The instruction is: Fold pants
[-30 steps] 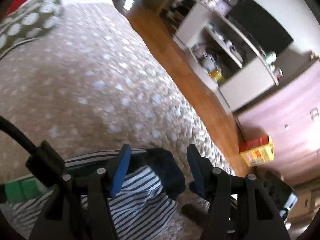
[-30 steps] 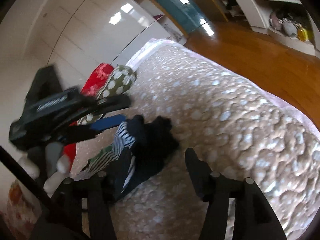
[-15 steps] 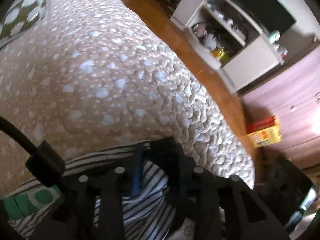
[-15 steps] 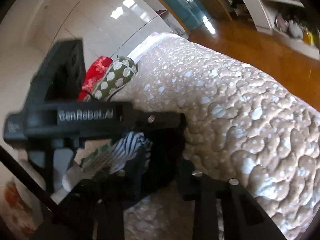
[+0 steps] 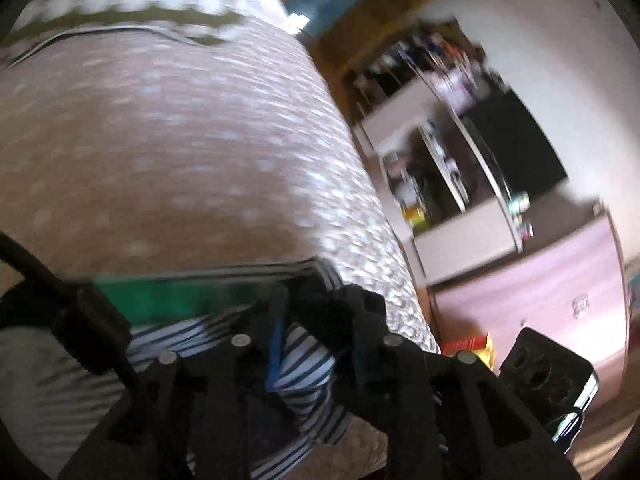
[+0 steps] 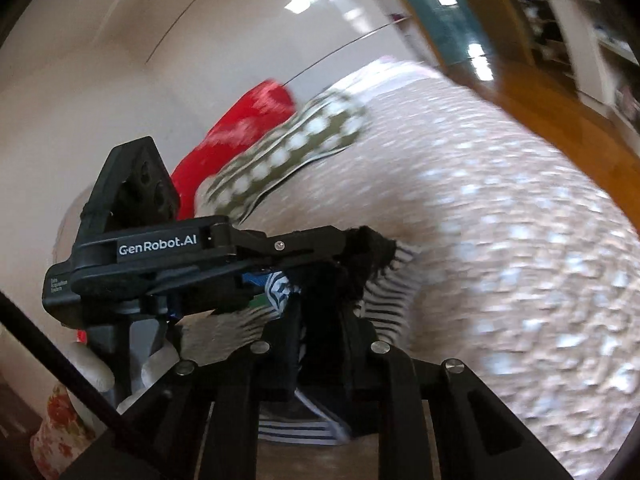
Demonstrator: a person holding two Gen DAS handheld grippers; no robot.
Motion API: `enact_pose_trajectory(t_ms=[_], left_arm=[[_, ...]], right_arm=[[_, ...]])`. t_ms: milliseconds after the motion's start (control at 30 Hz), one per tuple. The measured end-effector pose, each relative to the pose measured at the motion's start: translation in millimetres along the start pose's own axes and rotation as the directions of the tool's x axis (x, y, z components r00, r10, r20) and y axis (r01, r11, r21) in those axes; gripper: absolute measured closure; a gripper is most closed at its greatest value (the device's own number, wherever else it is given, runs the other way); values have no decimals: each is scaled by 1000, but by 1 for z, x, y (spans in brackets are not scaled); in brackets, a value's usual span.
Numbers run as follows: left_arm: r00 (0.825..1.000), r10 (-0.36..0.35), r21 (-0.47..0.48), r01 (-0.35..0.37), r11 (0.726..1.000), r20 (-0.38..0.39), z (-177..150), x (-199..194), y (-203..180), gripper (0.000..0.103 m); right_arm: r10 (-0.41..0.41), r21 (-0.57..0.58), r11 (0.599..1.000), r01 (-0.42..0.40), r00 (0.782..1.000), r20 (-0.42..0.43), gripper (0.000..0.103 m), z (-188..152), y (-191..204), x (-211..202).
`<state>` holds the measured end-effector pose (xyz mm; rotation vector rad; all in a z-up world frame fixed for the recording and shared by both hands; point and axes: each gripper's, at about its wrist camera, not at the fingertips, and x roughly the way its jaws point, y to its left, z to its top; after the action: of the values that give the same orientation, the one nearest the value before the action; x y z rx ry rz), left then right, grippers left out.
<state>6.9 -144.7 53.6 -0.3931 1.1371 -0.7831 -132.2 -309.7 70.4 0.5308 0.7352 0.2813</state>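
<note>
Two grippers were closed on the same garment. In the left wrist view, the left gripper (image 5: 316, 344) was seen with its jaws drawn in on a bunched fold of the pants (image 5: 304, 364), a striped blue-and-white cloth with a green band and a dark inner part. In the right wrist view, the right gripper (image 6: 320, 344) was likewise clamped on dark and striped cloth of the pants (image 6: 384, 296), with the left gripper (image 6: 352, 248) pinching the same bunch just above and beside it.

The pants were held near the close edge of the bed (image 5: 168, 152), gathered and lifted rather than spread flat; how much of them lay on the quilt could not be told, since both views were blurred.

The cloth was judged light, soft and limp: it drooped and crumpled between the jaws, so no shape would be kept unaided. A hold at a hem or the waistband, at two points well apart, was judged better than a pinch in mid-cloth, so that the garment might be drawn taut and laid flat. Slipping was thought unlikely, the fabric being bunched thickly in the jaws.

Farther off, a spotted olive pillow (image 6: 292, 156) and a red cushion (image 6: 240, 128) were seen at the far end of the bed (image 6: 500, 220), and shelving (image 5: 448, 168) stood beyond its side edge.
</note>
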Motion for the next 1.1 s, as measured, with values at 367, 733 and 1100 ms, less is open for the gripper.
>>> enact_pose_trajectory(t_ms=[367, 733, 1100], left_arm=[[972, 90, -168, -54, 984, 217, -46, -113, 72, 45], [914, 301, -190, -255, 948, 272, -100, -154, 94, 44], [921, 331, -235, -282, 930, 207, -124, -145, 122, 44]], right_arm=[[101, -130, 984, -124, 980, -172, 70, -23, 62, 28], [-186, -170, 974, 151, 960, -209, 84, 8, 59, 88], [-275, -216, 950, 226, 931, -239, 83, 5, 68, 91]])
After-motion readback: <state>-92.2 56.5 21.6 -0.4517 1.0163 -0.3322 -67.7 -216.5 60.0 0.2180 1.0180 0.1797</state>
